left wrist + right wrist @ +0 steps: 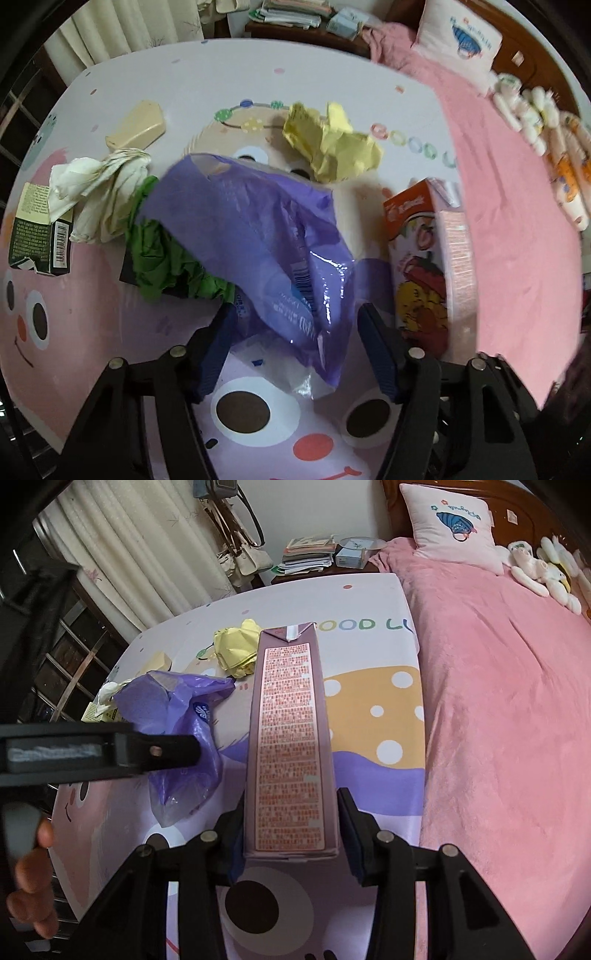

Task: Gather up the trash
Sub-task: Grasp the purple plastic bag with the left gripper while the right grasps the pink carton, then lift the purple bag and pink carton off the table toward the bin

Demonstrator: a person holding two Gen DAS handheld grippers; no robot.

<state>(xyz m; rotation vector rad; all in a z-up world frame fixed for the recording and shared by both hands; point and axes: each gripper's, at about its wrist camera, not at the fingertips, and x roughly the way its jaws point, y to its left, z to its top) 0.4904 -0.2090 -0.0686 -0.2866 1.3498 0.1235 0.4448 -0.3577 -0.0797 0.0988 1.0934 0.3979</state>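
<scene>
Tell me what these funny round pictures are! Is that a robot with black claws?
No robot: a person holds a pincher tool in each hand, with a camera on each, so each picture looks along one tool's fingers. The round lens bends everything. The left gripper hangs open over a purple plastic bag on a cartoon-printed mat beside a pink bed. The right gripper squeezes a pink carton. Around lie trash: yellow crumpled paper, white tissue, green paper and a dark green box.
</scene>
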